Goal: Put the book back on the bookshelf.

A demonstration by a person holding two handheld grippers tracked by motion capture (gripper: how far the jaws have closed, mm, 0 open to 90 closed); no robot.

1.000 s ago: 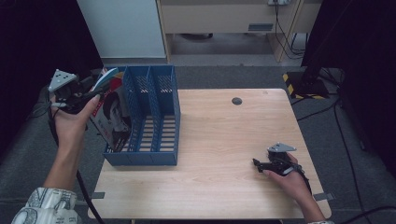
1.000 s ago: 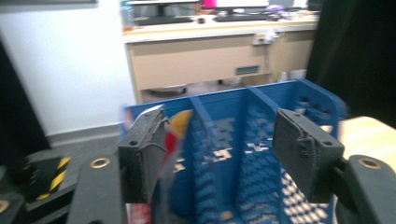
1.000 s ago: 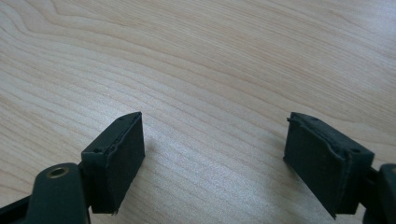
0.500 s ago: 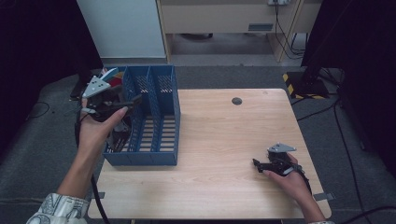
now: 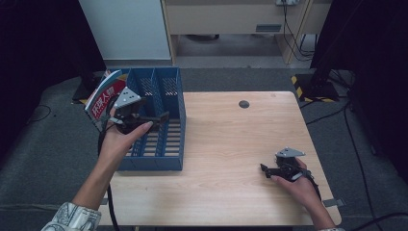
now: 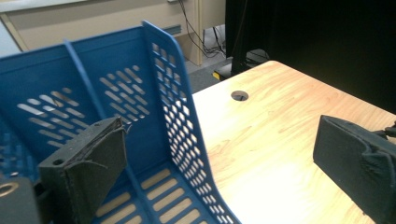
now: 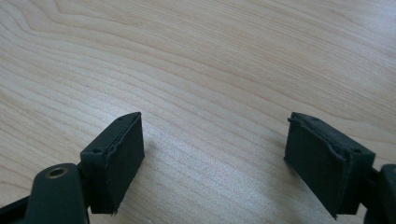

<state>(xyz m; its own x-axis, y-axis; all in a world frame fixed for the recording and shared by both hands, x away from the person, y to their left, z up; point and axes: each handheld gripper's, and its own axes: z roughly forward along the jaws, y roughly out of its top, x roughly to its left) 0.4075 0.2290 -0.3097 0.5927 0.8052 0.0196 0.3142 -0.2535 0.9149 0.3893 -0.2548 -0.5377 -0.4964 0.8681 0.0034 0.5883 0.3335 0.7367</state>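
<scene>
Left gripper [image 6: 224,163] over blue file rack [image 6: 173,116]
Jaws wide apart, nothing between; one inside rack, other above wooden table [image 6: 275,112] with round hole [image 6: 239,95].

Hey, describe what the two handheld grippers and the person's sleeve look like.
Both the left gripper and right gripper are black, each topped by a grey three-cornered plate, with dark padded fingers. A black cable trails from the left one. The left sleeve is patterned and light-coloured.

A blue perforated plastic file rack [image 5: 163,125] stands on the light wooden table [image 5: 231,144]. A red-and-white booklet [image 5: 103,94] leans at its left end.
</scene>
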